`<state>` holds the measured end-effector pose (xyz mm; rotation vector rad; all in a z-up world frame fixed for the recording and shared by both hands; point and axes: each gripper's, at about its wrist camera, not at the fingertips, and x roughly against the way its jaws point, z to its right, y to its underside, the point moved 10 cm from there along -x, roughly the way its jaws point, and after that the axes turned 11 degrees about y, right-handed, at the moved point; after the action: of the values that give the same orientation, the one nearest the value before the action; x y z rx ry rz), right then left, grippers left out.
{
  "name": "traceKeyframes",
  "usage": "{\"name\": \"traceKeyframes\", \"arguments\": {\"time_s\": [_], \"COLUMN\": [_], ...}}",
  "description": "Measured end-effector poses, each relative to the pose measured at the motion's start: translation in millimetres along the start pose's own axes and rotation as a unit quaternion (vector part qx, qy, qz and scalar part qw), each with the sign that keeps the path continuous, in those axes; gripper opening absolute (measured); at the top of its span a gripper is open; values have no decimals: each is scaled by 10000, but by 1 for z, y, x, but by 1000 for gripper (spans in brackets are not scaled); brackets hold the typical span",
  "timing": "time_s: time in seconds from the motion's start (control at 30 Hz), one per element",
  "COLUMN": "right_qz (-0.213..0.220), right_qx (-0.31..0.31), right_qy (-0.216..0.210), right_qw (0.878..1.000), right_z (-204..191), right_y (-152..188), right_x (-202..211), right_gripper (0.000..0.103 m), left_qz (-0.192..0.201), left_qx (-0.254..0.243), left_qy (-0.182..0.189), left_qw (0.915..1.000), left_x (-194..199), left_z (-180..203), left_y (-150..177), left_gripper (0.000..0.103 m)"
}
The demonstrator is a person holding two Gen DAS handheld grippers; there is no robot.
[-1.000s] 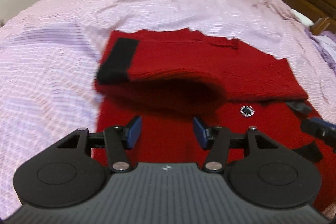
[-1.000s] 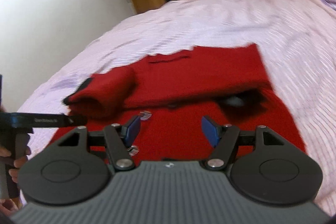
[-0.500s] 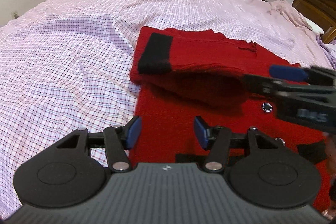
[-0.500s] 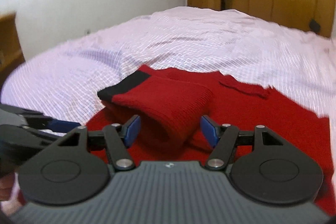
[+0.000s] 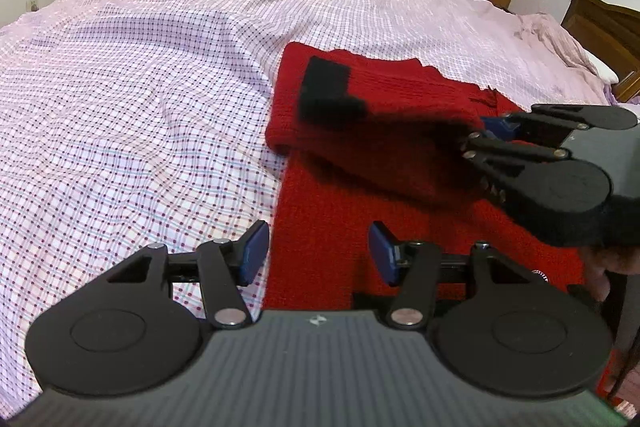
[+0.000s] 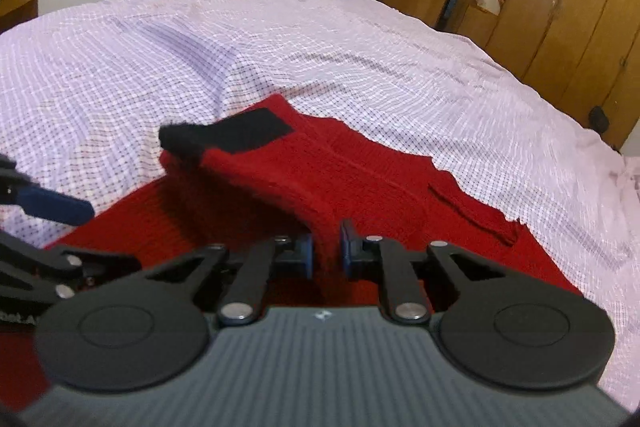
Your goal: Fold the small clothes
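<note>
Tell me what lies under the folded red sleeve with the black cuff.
Under the sleeve, pinched by the right hand-held gripper, lies the red sweater's body on the checked bedsheet. What the sleeve covers is hidden.

One red sweater, one black cuff, one checked bedsheet, two grippers

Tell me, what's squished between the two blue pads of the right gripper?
A fold of the red sweater's sleeve, the one with the black cuff. The right gripper has just closed on it, which the right wrist view shows.
</note>
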<state>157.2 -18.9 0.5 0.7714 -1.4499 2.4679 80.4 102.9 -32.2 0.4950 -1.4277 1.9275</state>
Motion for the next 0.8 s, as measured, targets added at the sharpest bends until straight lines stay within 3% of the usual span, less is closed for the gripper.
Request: {"name": "traceKeyframes", "arguments": {"time_s": [0.13,0.43,0.57,0.73,0.8], "right_qz": [310,655,462,-37,-188], "right_qx": [-102,-1282,-1799,-2107,-2249], "right_qy": [285,946,1022,880,844], "right_qw": [9991,9851,9773,9736,9705], "right_z": [19,111,141,145,144], "right_y": [-11,-14,12,57,71], "right_x": [12,35,29,6,1], "right_gripper": [13,13,13,15,24], "left_qz": [24,54,-10,-77,-88], "left_qx": [-12,-35,1,-124,-162], "left_qy": [19,-5,-18,-177,-207], "left_qw": [10000,10000,10000,9997,9996], "left_x": [0,-9,-19,-27,-29], "left_z": [2,8,9,10,9], "left_y": [-2,-8,-8,-5,-4], "left_gripper": [61,61,61,61,61]}}
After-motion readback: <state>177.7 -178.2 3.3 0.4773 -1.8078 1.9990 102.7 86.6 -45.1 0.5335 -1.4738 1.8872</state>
